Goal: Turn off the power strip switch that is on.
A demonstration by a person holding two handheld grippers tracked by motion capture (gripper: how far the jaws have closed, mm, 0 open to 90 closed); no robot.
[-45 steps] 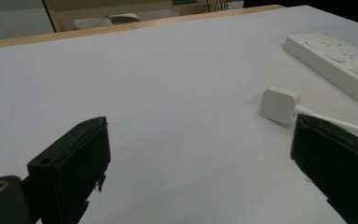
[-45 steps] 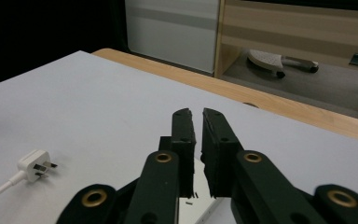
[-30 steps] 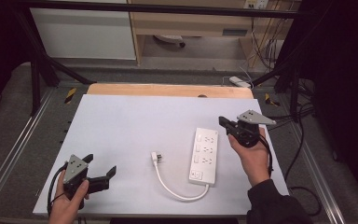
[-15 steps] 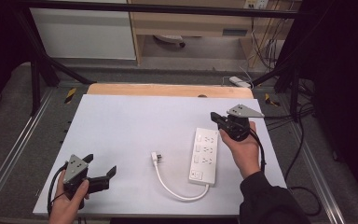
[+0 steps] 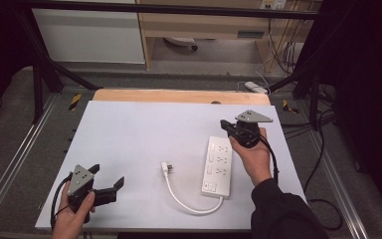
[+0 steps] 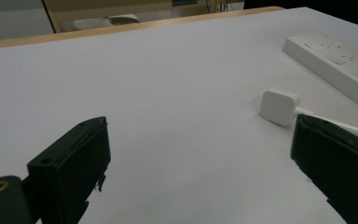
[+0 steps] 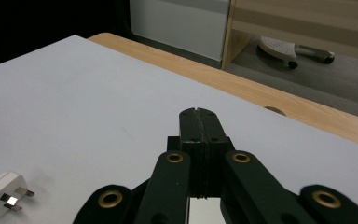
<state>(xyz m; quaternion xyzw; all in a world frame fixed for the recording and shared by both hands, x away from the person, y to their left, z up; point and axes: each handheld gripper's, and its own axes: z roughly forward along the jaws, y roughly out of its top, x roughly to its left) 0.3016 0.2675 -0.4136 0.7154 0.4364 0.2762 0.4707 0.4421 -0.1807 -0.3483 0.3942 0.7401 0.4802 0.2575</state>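
Note:
A white power strip (image 5: pixel 217 165) lies right of the table's middle. Its white cord (image 5: pixel 184 200) loops forward and left to a white plug (image 5: pixel 167 169). My right gripper (image 5: pixel 226 125) hovers above the strip's far end, shut with nothing between its jaws; the right gripper view shows them pressed together (image 7: pixel 199 116), the plug (image 7: pixel 4 195) lying pins-up at lower left. My left gripper (image 5: pixel 108 182) rests at the front left, open, pointing right. In its view the plug (image 6: pixel 279 107) lies ahead between the wide-apart jaws, with the strip (image 6: pixel 335 67) beyond.
The white tabletop (image 5: pixel 144 134) ends in a wooden strip (image 5: pixel 179 96) at the far edge. Behind it stand a white cabinet (image 5: pixel 92 32) and a wooden shelf unit (image 5: pixel 214 25). Cables (image 5: pixel 323 149) trail on the floor to the right, beside metal frame rails.
My right gripper has moved left and away from me, from beside the strip's right edge to above its far end. The left gripper has stayed still.

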